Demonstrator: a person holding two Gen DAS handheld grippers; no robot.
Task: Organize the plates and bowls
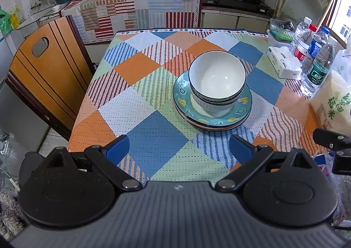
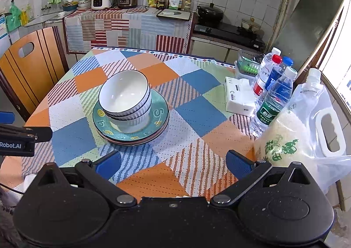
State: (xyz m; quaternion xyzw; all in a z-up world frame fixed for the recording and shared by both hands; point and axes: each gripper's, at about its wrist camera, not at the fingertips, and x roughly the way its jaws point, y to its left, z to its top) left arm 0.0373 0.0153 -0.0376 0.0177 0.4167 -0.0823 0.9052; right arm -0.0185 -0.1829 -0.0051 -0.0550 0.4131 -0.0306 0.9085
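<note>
The bowls (image 1: 217, 83) sit stacked on the plates (image 1: 212, 114) in the middle of the table (image 1: 153, 142). Both grippers, left (image 1: 183, 149) and right (image 2: 173, 163), hang near, jaws wide and empty. The dishes look hard, slippery and breakable. Grab a bowl by its rim.

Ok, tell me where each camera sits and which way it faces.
Left wrist: on the left gripper at the table's near edge, facing the stacked bowls on the plates; own open blue fingers show, the other gripper at far right.
Right wrist: on the right gripper, further right, facing the same stack with water bottles and rice bag close; open fingers show.
Shared: bowls, plates, checked tablecloth, tissue pack, kitchen counter.
</note>
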